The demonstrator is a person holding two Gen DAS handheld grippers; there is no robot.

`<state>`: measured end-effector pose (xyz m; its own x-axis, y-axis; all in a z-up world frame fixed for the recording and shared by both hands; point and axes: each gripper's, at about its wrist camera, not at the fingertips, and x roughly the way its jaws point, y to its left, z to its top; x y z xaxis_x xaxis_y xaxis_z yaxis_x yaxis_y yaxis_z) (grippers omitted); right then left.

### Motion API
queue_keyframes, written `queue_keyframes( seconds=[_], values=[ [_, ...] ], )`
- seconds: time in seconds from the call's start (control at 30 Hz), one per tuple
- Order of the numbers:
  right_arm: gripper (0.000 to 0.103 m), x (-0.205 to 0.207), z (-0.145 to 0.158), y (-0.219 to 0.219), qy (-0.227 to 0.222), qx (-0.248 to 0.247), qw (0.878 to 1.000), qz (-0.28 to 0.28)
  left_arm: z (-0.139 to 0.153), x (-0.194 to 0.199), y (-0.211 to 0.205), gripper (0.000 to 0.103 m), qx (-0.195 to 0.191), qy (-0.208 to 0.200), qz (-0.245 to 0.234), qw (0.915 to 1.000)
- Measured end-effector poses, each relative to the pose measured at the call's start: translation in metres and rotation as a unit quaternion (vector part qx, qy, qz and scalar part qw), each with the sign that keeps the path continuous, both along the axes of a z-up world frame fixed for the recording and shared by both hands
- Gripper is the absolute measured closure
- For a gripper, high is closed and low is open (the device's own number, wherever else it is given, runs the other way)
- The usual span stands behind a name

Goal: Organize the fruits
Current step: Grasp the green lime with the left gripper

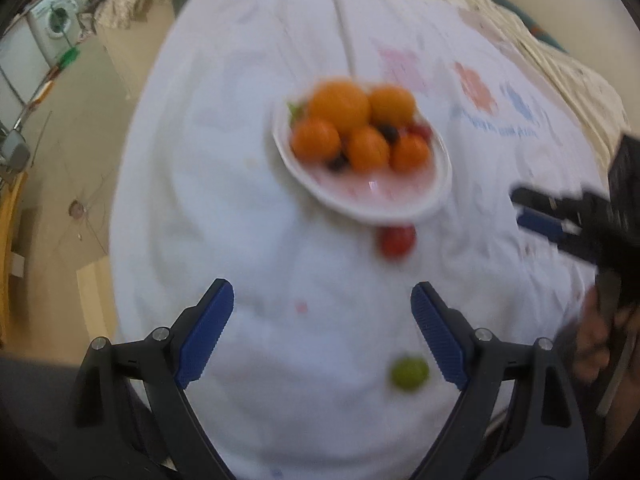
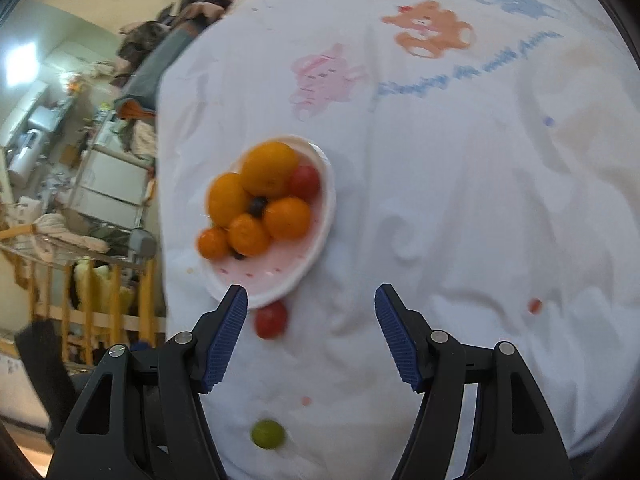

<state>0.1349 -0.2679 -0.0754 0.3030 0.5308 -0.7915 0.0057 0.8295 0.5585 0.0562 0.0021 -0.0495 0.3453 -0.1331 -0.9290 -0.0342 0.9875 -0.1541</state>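
Green grape (image 2: 267,433) loose between open right tongs (image 2: 311,296)

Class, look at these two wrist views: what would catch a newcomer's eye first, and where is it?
The white bowl heaped with oranges stands out on the white cartoon-printed cloth. Just outside its near rim lies a red tomato, and nearer the cameras a lone green fruit. Both the left gripper and right gripper are open and empty.
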Motion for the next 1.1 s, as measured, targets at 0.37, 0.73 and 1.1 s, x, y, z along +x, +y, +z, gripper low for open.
queue_keyframes(
  seconds=[0.37, 0.73, 1.1],
  values=[
    [0.033, -0.017, 0.007, -0.025, 0.002, 0.006, 1.0, -0.024, -0.047, -0.042, -0.055, 0.042, -0.014, 0.074, -0.028, 0.9967],
    [0.033, -0.022, 0.012, -0.041, 0.001, 0.056, 0.998, -0.033, -0.058, -0.038, -0.081, 0.068, -0.015, 0.066, -0.042, 0.9968],
    [0.032, -0.017, 0.012, -0.033, 0.002, 0.064, 0.998, -0.023, -0.057, -0.037, -0.076, 0.078, -0.025, 0.069, -0.034, 0.9967]
  ],
)
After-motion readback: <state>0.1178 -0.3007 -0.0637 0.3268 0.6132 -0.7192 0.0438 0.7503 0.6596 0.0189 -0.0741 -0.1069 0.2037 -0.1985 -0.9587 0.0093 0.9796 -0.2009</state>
